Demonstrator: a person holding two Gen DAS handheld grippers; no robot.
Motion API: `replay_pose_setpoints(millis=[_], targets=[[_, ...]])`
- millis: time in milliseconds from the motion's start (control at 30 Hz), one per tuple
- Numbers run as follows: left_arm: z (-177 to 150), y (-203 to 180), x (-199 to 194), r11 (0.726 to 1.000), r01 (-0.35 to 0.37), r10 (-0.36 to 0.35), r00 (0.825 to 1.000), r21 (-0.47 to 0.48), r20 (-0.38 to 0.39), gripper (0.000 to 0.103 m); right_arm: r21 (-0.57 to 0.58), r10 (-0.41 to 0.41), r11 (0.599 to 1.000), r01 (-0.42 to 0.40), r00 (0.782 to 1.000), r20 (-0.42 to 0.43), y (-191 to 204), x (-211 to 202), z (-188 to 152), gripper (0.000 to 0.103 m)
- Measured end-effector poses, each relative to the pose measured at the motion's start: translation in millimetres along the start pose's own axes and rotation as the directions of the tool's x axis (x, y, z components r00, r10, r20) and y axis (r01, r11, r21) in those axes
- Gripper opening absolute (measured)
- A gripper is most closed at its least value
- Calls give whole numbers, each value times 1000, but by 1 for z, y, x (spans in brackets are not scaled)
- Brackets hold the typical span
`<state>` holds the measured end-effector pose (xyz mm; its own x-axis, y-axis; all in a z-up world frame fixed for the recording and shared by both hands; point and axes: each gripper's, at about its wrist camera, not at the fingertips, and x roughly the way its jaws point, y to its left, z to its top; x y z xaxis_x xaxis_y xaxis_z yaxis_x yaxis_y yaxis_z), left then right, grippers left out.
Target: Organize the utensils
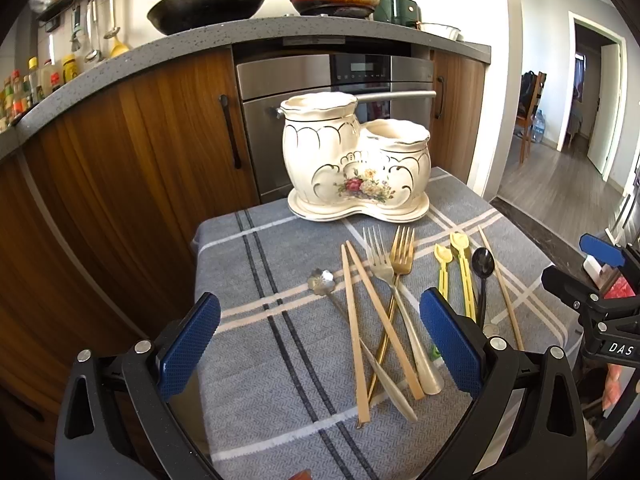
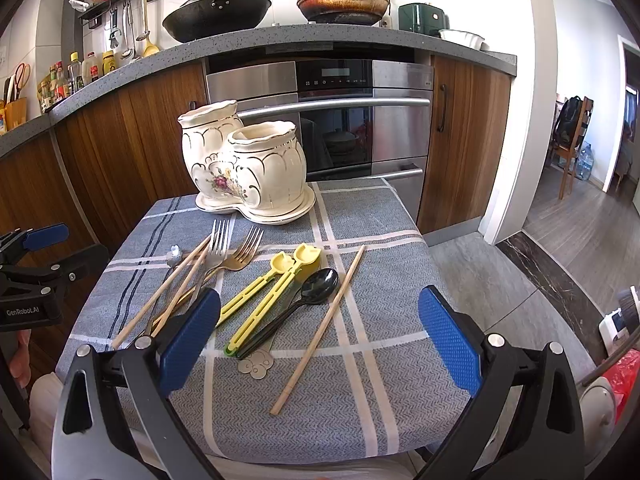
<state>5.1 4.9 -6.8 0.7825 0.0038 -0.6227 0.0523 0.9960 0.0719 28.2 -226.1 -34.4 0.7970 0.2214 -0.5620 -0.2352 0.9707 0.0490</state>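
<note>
A cream ceramic twin-pot holder (image 1: 354, 158) with a flower print stands at the far side of a small table; it also shows in the right wrist view (image 2: 248, 170). In front of it lie two wooden chopsticks (image 1: 354, 328), a silver fork (image 1: 384, 272), a gold fork (image 1: 402, 258), a flower-bowl spoon (image 1: 320, 280), two yellow spoons (image 2: 276, 284), a black spoon (image 2: 320, 282) and a lone chopstick (image 2: 320, 328). My left gripper (image 1: 320, 344) is open above the near utensils, empty. My right gripper (image 2: 320, 340) is open over the yellow and black spoons, empty.
A grey checked cloth (image 2: 360, 400) covers the table. Behind it are wooden cabinets (image 1: 140, 140), a steel oven (image 2: 340, 120) and a counter with two pans (image 2: 218, 14). Wood floor and a doorway (image 2: 580, 208) lie to the right.
</note>
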Motion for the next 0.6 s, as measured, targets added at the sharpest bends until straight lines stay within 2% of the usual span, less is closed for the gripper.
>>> replay_pose_setpoints(millis=[600], targets=[[2,-3,-2,1000,-4,4,1000,8,-4,99,2,1,1000,-1,1000,-1,-1,1,1,98]])
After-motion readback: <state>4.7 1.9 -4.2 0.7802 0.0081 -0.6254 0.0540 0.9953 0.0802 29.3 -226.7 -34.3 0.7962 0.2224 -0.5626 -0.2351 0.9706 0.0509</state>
